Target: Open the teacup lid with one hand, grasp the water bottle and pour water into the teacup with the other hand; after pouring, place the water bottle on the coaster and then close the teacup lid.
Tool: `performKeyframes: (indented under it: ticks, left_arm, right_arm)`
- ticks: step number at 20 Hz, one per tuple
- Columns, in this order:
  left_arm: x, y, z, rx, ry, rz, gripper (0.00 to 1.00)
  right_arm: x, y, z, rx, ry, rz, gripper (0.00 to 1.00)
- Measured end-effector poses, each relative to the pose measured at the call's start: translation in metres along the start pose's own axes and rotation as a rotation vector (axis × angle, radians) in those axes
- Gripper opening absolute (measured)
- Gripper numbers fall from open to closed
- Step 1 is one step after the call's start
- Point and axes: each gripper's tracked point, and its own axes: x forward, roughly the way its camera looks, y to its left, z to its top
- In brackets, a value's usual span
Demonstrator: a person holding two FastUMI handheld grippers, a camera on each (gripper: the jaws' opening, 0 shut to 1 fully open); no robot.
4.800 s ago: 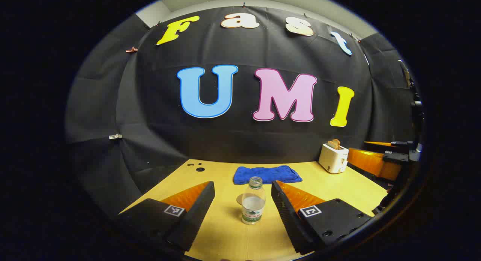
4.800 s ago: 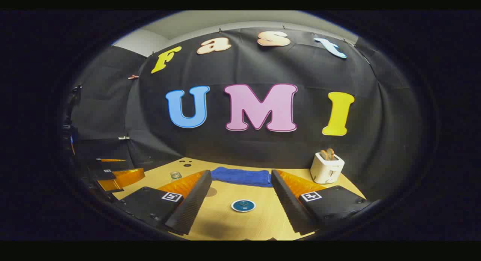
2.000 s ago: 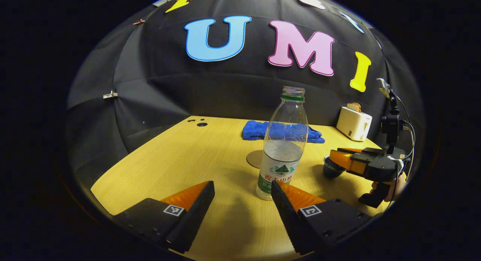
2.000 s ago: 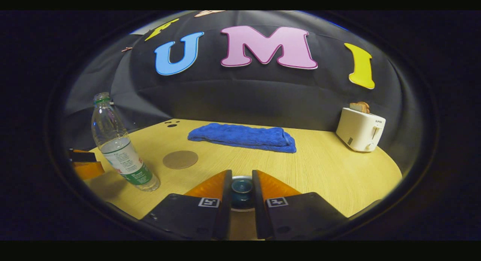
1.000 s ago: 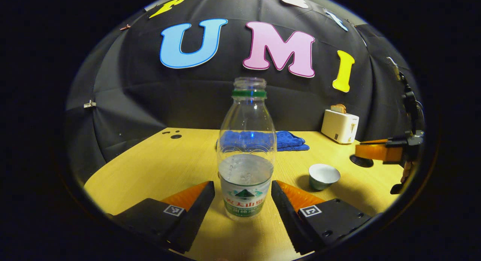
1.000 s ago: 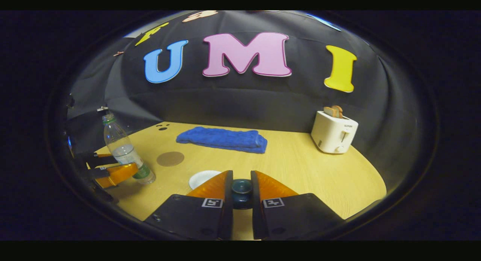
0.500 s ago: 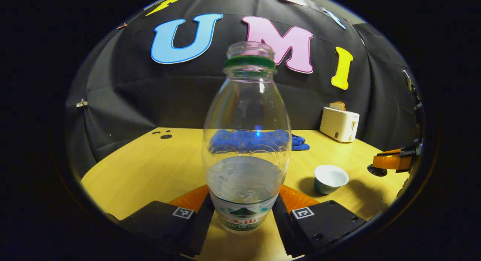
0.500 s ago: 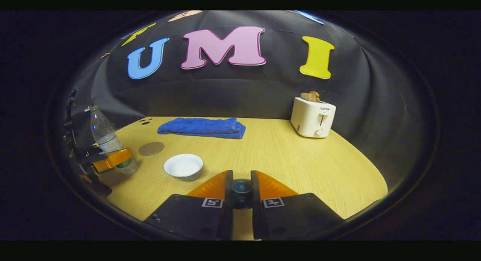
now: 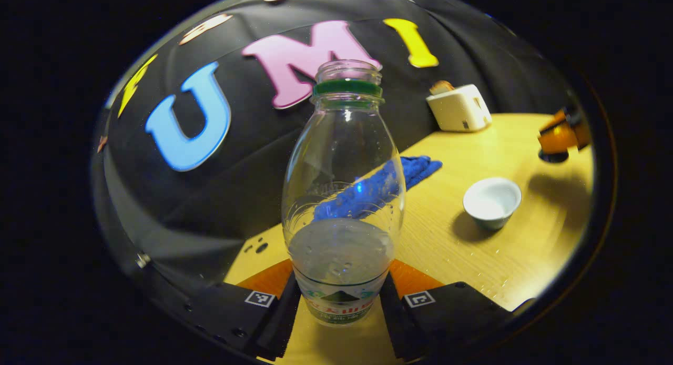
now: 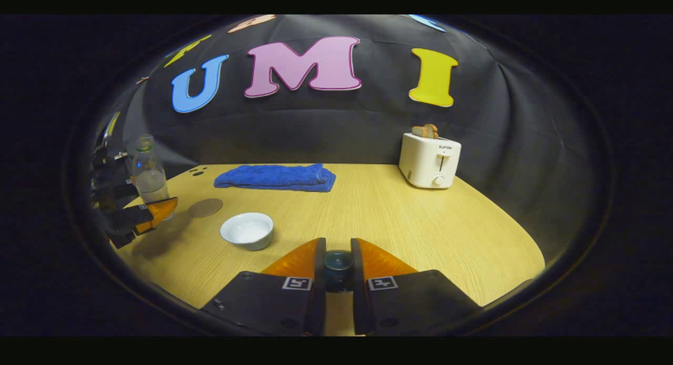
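My left gripper (image 9: 339, 302) clamps the uncapped water bottle (image 9: 343, 196), tilted; my right gripper (image 10: 338, 273) pinches the teacup lid (image 10: 338, 264) beside the open teacup (image 10: 247, 231).

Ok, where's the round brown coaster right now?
In the right gripper view the round brown coaster lies flat on the wooden table, left of centre, between the clear plastic water bottle and the open white teacup.

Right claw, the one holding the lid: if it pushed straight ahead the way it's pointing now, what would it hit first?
Probably nothing on the light wooden table: ahead of the right claw, shut on the dark teal teacup lid, lies bare tabletop up to the black cloth wall, though depth is hard to judge.
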Motion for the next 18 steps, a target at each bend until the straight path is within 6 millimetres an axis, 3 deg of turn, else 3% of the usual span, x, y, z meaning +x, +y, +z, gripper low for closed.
performKeyframes:
  ticks: [2,3,4,5,10,11,12,14,15,16,18]
  left_arm:
    - [0.004,-0.004,0.009,0.143,-0.013,-0.009,0.74]
    - [0.007,-0.007,0.013,0.197,-0.017,-0.017,0.74]
    - [0.011,-0.010,0.014,0.242,-0.017,-0.026,0.74]
    - [0.015,-0.013,0.015,0.281,-0.012,-0.034,0.74]
    - [0.034,-0.021,0.014,0.490,0.004,-0.068,0.73]
    - [0.037,-0.023,0.014,0.511,0.006,-0.078,0.69]
    - [0.042,-0.026,0.010,0.552,0.018,-0.088,0.74]
    - [0.047,-0.028,0.008,0.621,0.032,-0.093,0.74]
    - [0.052,-0.028,0.009,0.647,0.034,-0.094,0.74]
    - [0.056,-0.030,0.008,0.682,0.037,-0.104,0.74]
    - [0.062,-0.029,0.006,0.737,0.038,-0.111,0.74]
  right_arm:
    - [-0.003,-0.005,-0.003,0.008,0.000,-0.008,0.19]
    - [-0.004,-0.007,-0.005,0.007,0.003,-0.011,0.24]
    - [-0.005,-0.009,-0.007,0.002,0.006,-0.015,0.19]
    - [-0.007,-0.012,-0.008,-0.005,0.007,-0.020,0.24]
    - [-0.014,-0.028,-0.013,-0.003,0.008,-0.056,0.24]
    - [-0.016,-0.031,-0.015,0.005,0.009,-0.063,0.24]
    - [-0.017,-0.034,-0.017,0.017,0.012,-0.071,0.24]
    - [-0.019,-0.040,-0.019,0.029,0.011,-0.083,0.24]
    - [-0.019,-0.043,-0.018,0.034,0.004,-0.092,0.29]
    - [-0.020,-0.045,-0.019,0.036,0.005,-0.095,0.24]
    - [-0.020,-0.048,-0.020,0.035,0.005,-0.099,0.24]
